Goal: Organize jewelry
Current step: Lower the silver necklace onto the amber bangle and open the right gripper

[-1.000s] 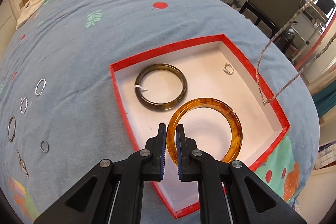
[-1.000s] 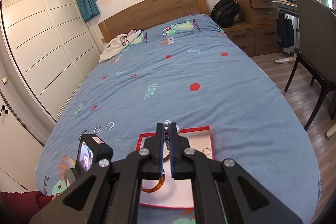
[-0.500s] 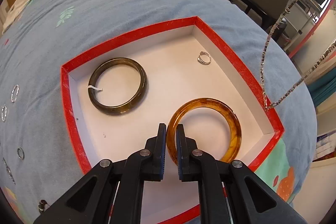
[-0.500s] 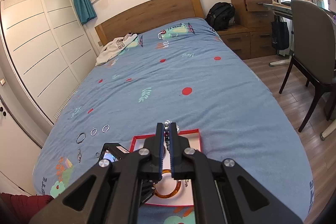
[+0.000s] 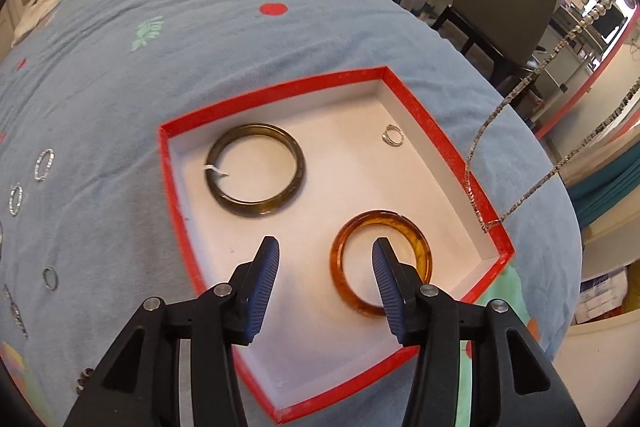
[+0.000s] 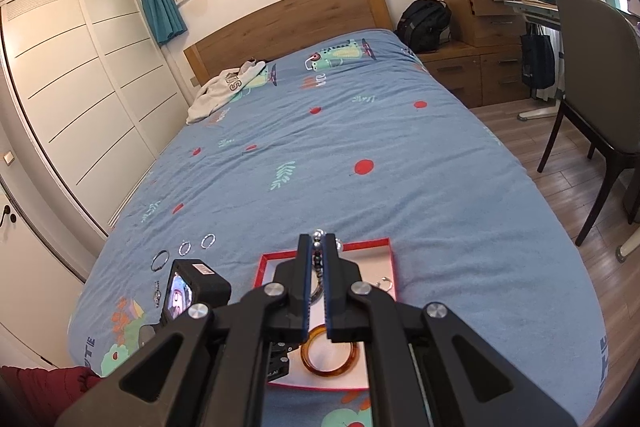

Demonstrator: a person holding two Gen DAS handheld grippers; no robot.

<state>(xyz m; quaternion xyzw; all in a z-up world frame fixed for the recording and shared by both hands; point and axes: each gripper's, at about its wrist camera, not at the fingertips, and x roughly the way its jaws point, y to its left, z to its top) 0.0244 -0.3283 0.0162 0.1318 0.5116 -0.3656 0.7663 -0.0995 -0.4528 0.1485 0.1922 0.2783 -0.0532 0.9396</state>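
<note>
Right under the left tool (image 5: 325, 265), whose jaws have just been opening and now stand apart with nothing pinched, sits a red-rimmed box (image 5: 436, 123) on the blue bed (image 5: 200, 39). Count inside: two bangles and one small silver ring (image 5: 392, 135). One amber bangle (image 5: 416, 247) lies flat just ahead of the tool's right finger, which overlaps its near edge in the view, and one dark olive bangle (image 5: 294, 159) with a little white tag lies further ahead to the left, apart from the amber one. Off to the tool's left, several loose silver rings (image 5: 43, 165) lie on the cover. The right tool (image 6: 319, 251) is clamped narrow on one beaded necklace (image 6: 318, 235) that dangles over the box. Readable writing is thin: just "TE" (image 6: 89, 346) on the bedcover and "S" (image 6: 236, 83) on the white garment (image 6: 224, 89) by the headboard.
</note>
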